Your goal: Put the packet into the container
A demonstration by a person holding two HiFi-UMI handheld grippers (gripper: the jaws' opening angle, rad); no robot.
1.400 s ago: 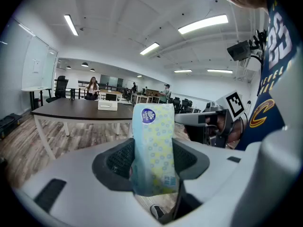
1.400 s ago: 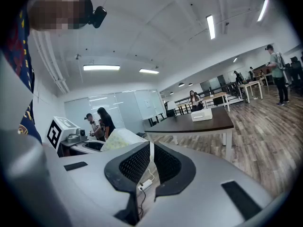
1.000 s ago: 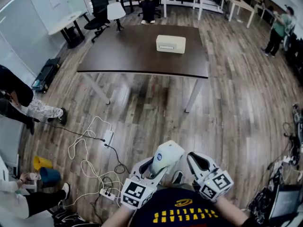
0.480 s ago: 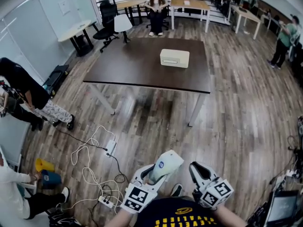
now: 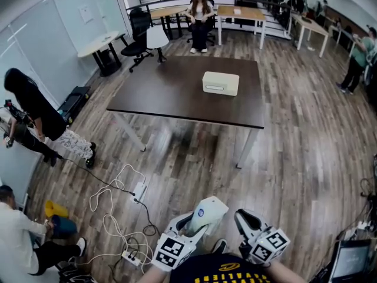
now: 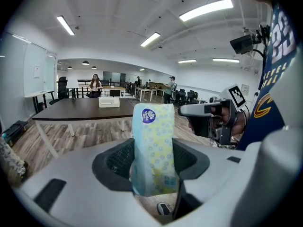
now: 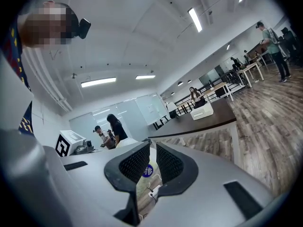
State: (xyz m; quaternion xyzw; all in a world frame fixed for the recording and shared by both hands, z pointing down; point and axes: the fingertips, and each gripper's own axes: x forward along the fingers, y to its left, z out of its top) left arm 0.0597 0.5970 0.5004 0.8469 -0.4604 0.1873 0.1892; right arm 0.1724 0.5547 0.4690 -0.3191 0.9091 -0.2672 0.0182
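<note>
My left gripper (image 5: pixel 194 221) is shut on a pale blue and yellow dotted packet (image 5: pixel 206 210) with a round blue logo. The packet (image 6: pixel 154 150) stands upright between the pads of this gripper (image 6: pixel 152 160), close to my body. Right beside it my right gripper (image 5: pixel 242 217) holds nothing; its jaws (image 7: pixel 152 148) stand a narrow gap apart, and the packet's logo (image 7: pixel 148 170) shows through the gap. The container, a cream box (image 5: pixel 221 82), sits on a dark table (image 5: pixel 171 90) far ahead. It also shows as the cream box (image 6: pixel 109 102) and the cream box (image 7: pixel 202 112).
Wood floor lies between me and the table. White cables and a power strip (image 5: pixel 132 255) lie on the floor at the lower left. People stand and crouch at the left (image 5: pixel 32 108), one sits behind the table (image 5: pixel 199 19), and one stands at the right (image 5: pixel 359 61). Office chairs and desks stand at the back.
Both grippers, the left still shut on the packet, have slid lower in the head view. The table and box sit lower in the picture. The people at the left have shifted.
</note>
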